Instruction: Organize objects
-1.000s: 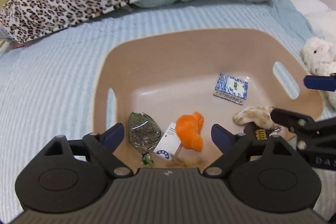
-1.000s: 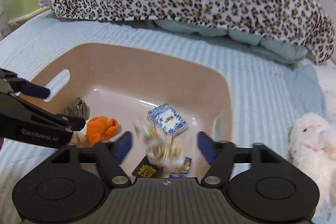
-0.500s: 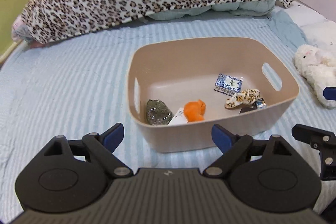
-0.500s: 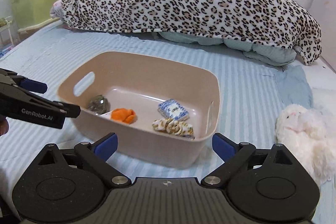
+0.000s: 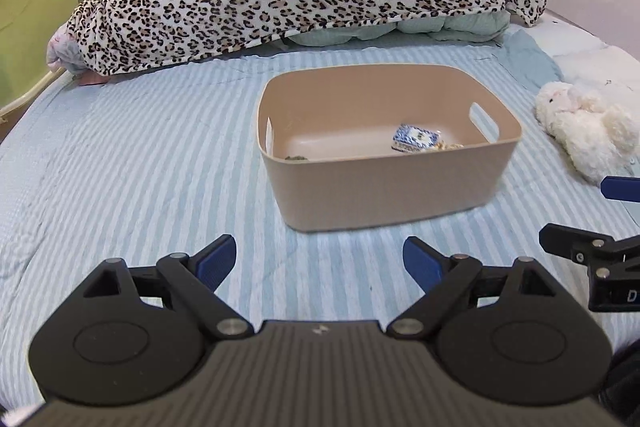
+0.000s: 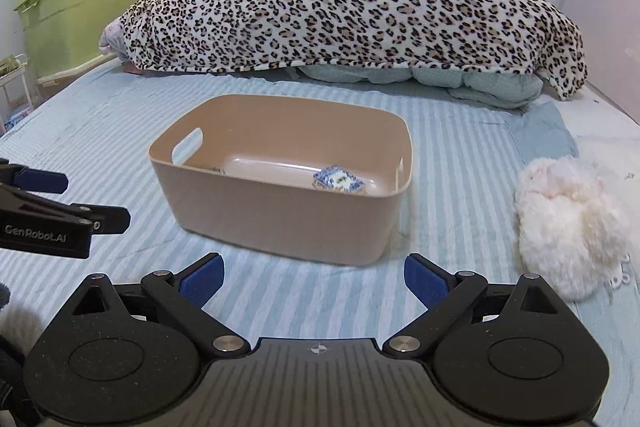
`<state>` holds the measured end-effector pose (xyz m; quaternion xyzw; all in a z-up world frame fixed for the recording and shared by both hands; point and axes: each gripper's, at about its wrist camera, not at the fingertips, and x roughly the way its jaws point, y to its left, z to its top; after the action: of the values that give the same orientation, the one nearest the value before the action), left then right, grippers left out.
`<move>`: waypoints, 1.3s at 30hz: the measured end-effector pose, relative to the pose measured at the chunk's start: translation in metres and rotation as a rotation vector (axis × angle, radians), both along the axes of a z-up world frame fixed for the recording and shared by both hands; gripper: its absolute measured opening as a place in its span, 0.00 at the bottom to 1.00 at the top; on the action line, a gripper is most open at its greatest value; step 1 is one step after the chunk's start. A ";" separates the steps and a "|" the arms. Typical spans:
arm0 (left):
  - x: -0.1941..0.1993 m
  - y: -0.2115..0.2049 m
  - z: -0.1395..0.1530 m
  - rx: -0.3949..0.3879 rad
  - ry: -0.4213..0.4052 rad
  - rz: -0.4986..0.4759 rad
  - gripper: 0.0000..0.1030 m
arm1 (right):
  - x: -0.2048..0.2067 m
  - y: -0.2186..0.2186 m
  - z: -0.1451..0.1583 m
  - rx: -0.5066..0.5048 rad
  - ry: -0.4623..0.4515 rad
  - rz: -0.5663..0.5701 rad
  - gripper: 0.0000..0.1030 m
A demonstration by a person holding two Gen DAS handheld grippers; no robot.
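So both grippers have backed way off from the bin (image 5: 390, 187) compared to a second ago, when they were hanging right over it and the right one was letting go of a leopard-ish little item above the blue-and-white packet (image 5: 416, 138). Now the left gripper (image 5: 318, 261) and the right gripper (image 6: 312, 277) are both spread wide with nothing between the fingers, parked low over the striped bed sheet (image 5: 140, 167), with the bin straight ahead of each and well apart from the fingertips. From this low angle you can only see the packet and a sliver of something dark at the near-left inside wall; the orange thing and the rest are hidden behind the rim. My read: that drop is done and most of the small stuff is sorted. The obvious leftover is the white plush toy (image 6: 568, 227), lying on the bed ahead and to the right of the right gripper, outside the bin, so that looks like the next pick, probably for the right side since it's closer. Readable text: "GenRobot.AI" on the side of the left gripper as seen from the right wrist view, plus a partial "D" on the other gripper's side. The green storage boxes (image 6: 80, 3) far left have a cartoon print and small lettering I can't properly make out.
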<state>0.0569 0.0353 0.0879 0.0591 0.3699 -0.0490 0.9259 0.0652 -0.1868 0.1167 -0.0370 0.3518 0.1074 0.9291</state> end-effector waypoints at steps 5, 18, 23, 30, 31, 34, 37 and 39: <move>-0.021 -0.003 -0.003 0.005 -0.013 -0.016 0.88 | -0.022 -0.004 -0.004 0.002 -0.007 -0.017 0.95; -0.055 -0.002 -0.009 -0.028 -0.014 -0.006 0.88 | -0.057 -0.010 -0.010 0.065 0.000 -0.029 0.95; -0.067 -0.004 -0.011 -0.015 -0.021 -0.005 0.88 | -0.065 -0.011 -0.011 0.047 -0.002 -0.036 0.95; -0.078 -0.006 -0.014 -0.013 -0.019 -0.010 0.88 | -0.072 -0.014 -0.015 0.050 0.007 -0.051 0.95; -0.079 -0.006 -0.014 -0.016 -0.015 -0.012 0.88 | -0.072 -0.014 -0.015 0.046 0.006 -0.053 0.95; -0.080 -0.005 -0.015 -0.025 -0.009 -0.014 0.88 | -0.074 -0.013 -0.016 0.032 0.002 -0.058 0.95; -0.080 -0.004 -0.015 -0.027 -0.010 -0.017 0.88 | -0.074 -0.014 -0.017 0.025 0.002 -0.058 0.95; -0.081 -0.003 -0.015 -0.035 -0.005 -0.022 0.88 | -0.074 -0.013 -0.017 0.022 0.003 -0.058 0.95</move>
<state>-0.0236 0.0318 0.0726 0.0470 0.3659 -0.0655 0.9272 -0.0088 -0.2001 0.0997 -0.0162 0.3531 0.0842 0.9316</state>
